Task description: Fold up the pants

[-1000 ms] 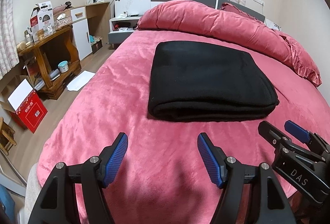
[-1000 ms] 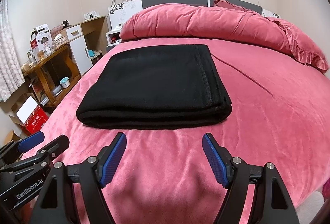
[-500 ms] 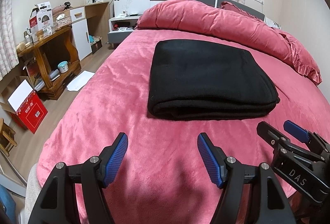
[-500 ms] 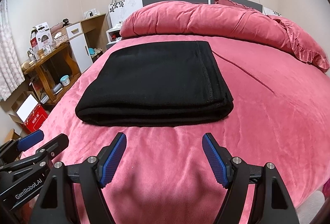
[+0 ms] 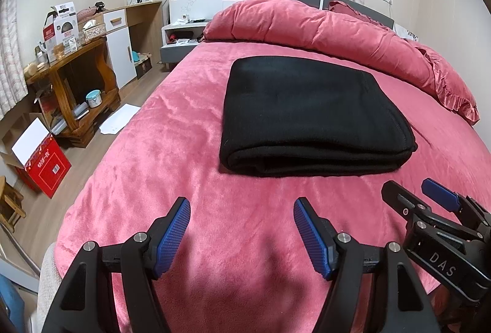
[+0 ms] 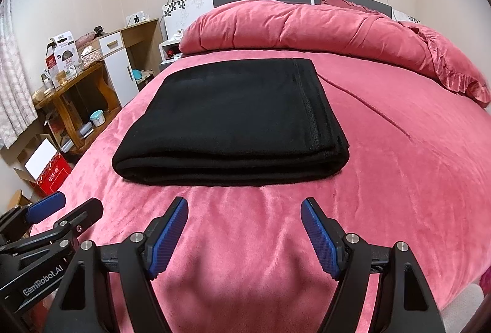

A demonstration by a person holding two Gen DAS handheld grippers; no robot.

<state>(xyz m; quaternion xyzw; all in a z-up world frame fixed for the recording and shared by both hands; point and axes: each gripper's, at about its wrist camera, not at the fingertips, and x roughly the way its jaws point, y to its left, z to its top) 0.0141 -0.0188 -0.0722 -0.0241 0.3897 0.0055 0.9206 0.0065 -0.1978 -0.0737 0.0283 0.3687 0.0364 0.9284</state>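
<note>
The black pants (image 5: 310,115) lie folded into a thick neat rectangle on the pink bed (image 5: 172,130); they also show in the right wrist view (image 6: 233,121). My left gripper (image 5: 242,207) is open and empty, hovering above the blanket short of the pants' near folded edge. My right gripper (image 6: 245,207) is open and empty, also just short of that edge. Each gripper shows in the other's view: the right one (image 5: 420,198) at lower right, the left one (image 6: 64,207) at lower left.
A rolled pink duvet (image 5: 322,26) and a pillow (image 6: 445,63) lie at the head of the bed. Left of the bed stand a wooden shelf (image 5: 76,78), a white cabinet (image 5: 119,41), a red box (image 5: 46,167) and a paper sheet (image 5: 119,123) on the floor.
Both grippers have drifted slightly closer to the folded pants and tilted a little; the pants have not moved and both jaws stay open.
</note>
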